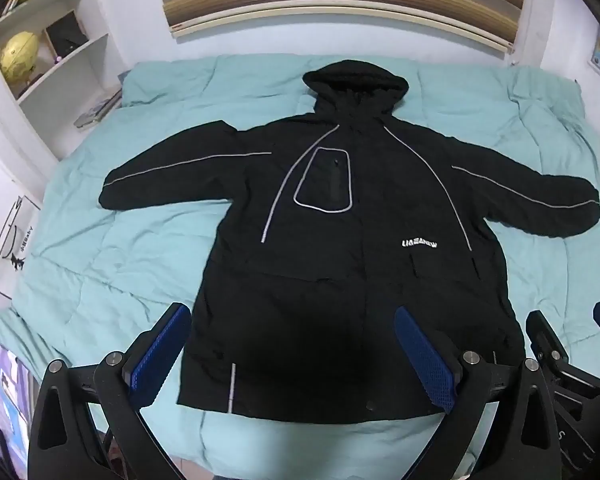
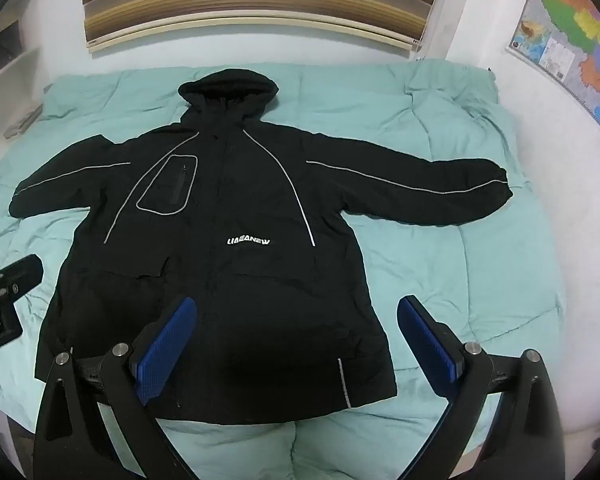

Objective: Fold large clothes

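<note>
Where shelves stand: teal quilt (image 1: pixel 100 264)

Dim, even indoor light; strong fisheye bend + dark vignette at corners; pics slightly soft.

A home bedroom — quilted teal bed (image 1: pixel 120 248), bookshelf (image 1: pixel 60 40), wall map (image 2: pixel 572 40)

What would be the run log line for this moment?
jacket: flat, unfolded | left gripper: open, empty | right gripper: open, empty
</note>
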`<state>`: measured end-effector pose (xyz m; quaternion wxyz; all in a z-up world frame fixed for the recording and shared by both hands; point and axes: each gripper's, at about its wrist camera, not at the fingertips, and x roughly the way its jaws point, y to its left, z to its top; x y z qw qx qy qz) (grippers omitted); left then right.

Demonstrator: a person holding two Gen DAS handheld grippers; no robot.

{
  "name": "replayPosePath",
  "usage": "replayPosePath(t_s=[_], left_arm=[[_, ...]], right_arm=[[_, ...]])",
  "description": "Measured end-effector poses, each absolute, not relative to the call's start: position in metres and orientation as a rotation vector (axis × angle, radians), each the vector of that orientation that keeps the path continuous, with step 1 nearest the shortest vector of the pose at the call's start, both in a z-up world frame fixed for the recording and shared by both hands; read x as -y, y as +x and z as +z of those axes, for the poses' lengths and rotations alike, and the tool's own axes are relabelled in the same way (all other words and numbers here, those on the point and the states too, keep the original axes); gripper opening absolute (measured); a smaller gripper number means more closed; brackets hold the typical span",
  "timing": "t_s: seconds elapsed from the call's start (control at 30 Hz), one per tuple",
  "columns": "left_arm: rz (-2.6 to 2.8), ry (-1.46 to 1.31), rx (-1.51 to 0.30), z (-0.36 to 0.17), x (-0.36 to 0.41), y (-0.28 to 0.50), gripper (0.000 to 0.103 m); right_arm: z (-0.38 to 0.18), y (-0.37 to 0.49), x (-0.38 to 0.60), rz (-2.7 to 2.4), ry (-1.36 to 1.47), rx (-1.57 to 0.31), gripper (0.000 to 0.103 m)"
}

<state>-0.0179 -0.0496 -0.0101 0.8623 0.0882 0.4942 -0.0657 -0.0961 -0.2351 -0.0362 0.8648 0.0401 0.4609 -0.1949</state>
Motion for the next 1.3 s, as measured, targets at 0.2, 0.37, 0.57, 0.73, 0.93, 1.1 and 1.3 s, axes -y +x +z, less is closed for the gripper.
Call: replayPosePath(t_s=[0.2,0.37,0.57,0.73,0.93,1.1,1.3], left_arm=[[-0.13,0.196,-1.07,-0.022,0.07,-0.026,0.101],[-0.125,0.187,-1.089,-0.029,0.082,-0.031,0.101],[-0.11,0.191,-1.1,-0.037,0.097,-0.041,0.101],[-0.108,0.186,-1.114,-0.04,0.106,-0.044,0.101],[-0.1,0.191,-1.128,-0.044,0.111,-0.044,0.101],[-0.094,0.194,-1.139,-0.046,0.11,-0.042,0.101],[-0.097,0.183,-1.134,-0.045,0.104,-0.038,0.101]], right_arm=[[-0.047,-0.098,0.258,-0.4,0.104,-0.99,0.101],[-0.056,-0.101,0.276,-0.392,0.117,-1.016,0.101],[-0.06,-0.104,0.29,-0.382,0.117,-1.027,0.101],[-0.061,-0.105,0.297,-0.376,0.114,-1.034,0.101],[-0.069,-0.108,0.298,-0.366,0.107,-1.058,0.101],[-0.072,-0.108,0.299,-0.367,0.114,-1.069,0.101],[-0.061,-0.108,0.297,-0.404,0.102,-1.024,0.101]])
